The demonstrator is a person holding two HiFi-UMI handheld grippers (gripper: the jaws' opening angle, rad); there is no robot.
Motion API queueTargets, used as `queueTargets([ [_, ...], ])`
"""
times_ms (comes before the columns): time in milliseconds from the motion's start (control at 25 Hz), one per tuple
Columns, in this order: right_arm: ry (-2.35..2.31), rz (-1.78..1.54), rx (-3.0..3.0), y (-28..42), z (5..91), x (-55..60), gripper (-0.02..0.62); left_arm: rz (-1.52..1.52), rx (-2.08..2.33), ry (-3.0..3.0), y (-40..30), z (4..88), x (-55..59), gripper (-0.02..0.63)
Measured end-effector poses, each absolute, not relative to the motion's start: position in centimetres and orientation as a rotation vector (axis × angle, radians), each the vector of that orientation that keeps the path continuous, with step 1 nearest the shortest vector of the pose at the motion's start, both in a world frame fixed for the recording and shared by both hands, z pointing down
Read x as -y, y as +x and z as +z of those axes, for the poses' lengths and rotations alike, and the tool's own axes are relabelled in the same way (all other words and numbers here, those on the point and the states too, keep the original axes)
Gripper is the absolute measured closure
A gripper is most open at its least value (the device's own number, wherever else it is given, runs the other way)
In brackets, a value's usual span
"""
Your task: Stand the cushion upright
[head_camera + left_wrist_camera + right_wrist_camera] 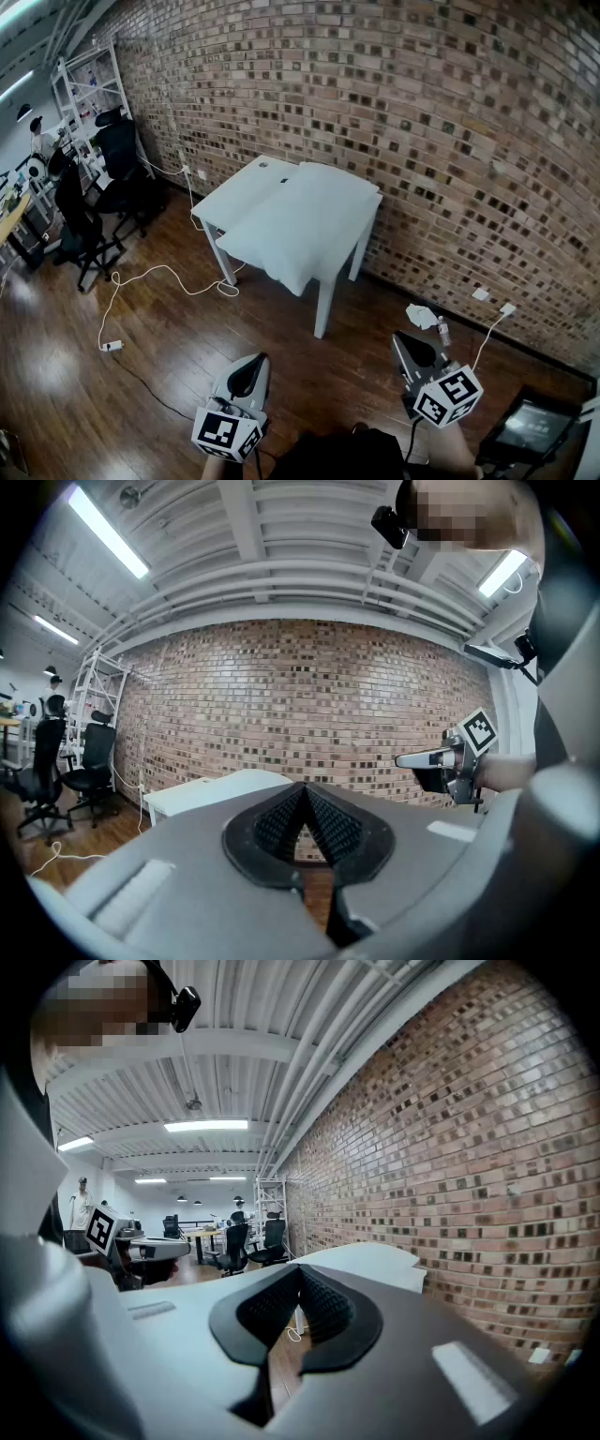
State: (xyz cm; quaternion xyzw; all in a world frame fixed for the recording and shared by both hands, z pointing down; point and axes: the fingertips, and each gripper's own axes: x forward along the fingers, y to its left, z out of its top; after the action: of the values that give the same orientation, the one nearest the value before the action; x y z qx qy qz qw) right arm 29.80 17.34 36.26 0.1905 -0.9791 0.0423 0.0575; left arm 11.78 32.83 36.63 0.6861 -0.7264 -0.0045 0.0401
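Observation:
A white cushion [300, 225] lies flat on a small white table [240, 184] by the brick wall, its near corner hanging over the table's front edge. My left gripper [249, 367] hovers over the floor well short of the table, shut and empty. My right gripper [403, 341] floats beside it, also shut and empty. In the left gripper view the shut gripper [304, 808] points level at the table [217, 787], with the right gripper [433, 758] at its side. The right gripper view shows the shut gripper [298, 1293] and the cushion [380, 1258] beyond.
A brick wall [450, 122] runs behind the table. White cables [159, 281] trail over the wooden floor left of the table, with a plug [507, 308] and adapter [421, 316] at the right. Black office chairs [89, 197] and shelving [89, 89] stand far left.

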Motion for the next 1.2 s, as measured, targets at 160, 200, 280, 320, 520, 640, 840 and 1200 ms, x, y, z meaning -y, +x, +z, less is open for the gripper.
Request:
queueTargets([
  [160, 0.575, 0.143, 2.937, 28.9, 36.9, -18.7, 0.589, -0.015, 2.208, 2.066, 10.3, 37.5, -33.7, 0.597],
  [200, 0.57, 0.144, 2.932, 28.7, 37.1, -18.9, 0.589, -0.015, 2.208, 2.061, 10.1, 37.7, -33.8, 0.597],
  [280, 0.569, 0.148, 2.931, 28.5, 37.3, -18.8, 0.589, -0.021, 2.209, 2.058, 9.7, 37.9, -33.8, 0.597],
  [320, 0.573, 0.147, 2.934, 28.3, 37.2, -18.5, 0.589, -0.027, 2.211, 2.057, 9.4, 37.9, -33.6, 0.597],
  [520, 0.574, 0.149, 2.949, 26.9, 36.6, -15.7, 0.589, -0.025, 2.207, 2.038, 7.8, 38.0, -31.5, 0.597],
  [640, 0.596, 0.189, 2.969, 25.9, 36.8, -12.8, 0.589, -0.024, 2.23, 2.03, 6.5, 37.2, -29.7, 0.597],
  [840, 0.597, 0.234, 2.995, 23.5, 36.9, -7.9, 0.589, -0.005, 2.279, 1.979, 3.3, 36.7, -26.2, 0.597],
  [1200, 0.582, 0.316, 3.003, 20.0, 37.6, 1.4, 0.589, 0.033, 2.303, 1.927, -1.3, 36.2, -16.8, 0.597],
])
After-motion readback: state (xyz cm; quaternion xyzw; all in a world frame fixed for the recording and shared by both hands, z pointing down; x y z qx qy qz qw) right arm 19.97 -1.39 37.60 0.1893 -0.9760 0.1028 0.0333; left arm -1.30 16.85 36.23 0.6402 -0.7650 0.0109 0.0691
